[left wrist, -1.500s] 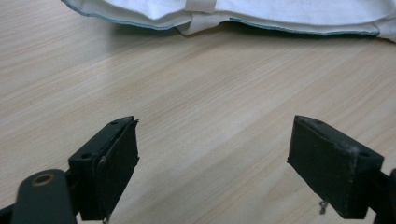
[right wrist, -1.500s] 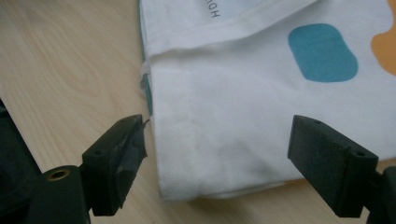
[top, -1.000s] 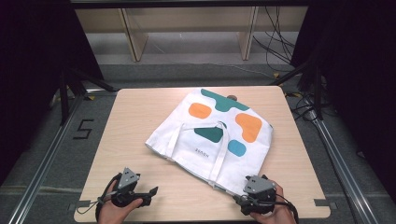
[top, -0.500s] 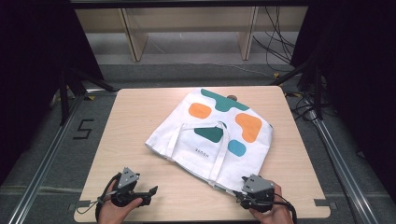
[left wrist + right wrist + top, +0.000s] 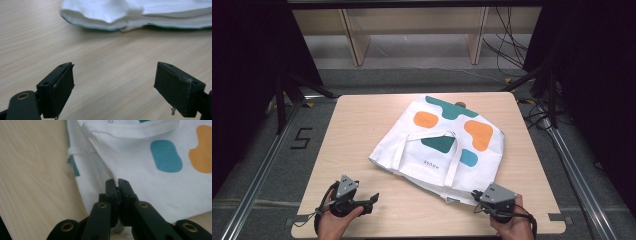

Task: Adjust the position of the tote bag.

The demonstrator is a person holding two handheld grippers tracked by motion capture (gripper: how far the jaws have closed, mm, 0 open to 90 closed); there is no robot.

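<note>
A white tote bag (image 5: 447, 145) with teal, orange and blue blobs lies flat on the wooden table (image 5: 357, 125), handles folded on top. At its near corner my right gripper (image 5: 475, 194) has just been closing. In the right gripper view its jaws (image 5: 117, 182) stand together, with the bag's white fabric (image 5: 150, 177) pinched between them. My left gripper (image 5: 371, 201) rests near the front left edge, well short of the bag. Its jaws (image 5: 113, 85) are wide open over bare wood, and the bag's hem (image 5: 130, 12) lies ahead.
Bare tabletop runs left of the bag and along the front edge. Metal rails (image 5: 262, 170) flank the table, and shelving legs (image 5: 354, 45) and cables (image 5: 512, 60) lie on the floor beyond the far edge. A "5" (image 5: 301, 138) marks the floor at left.
The right gripper's jaws have closed on the bag's near corner. The left gripper and the bag lie as before.
</note>
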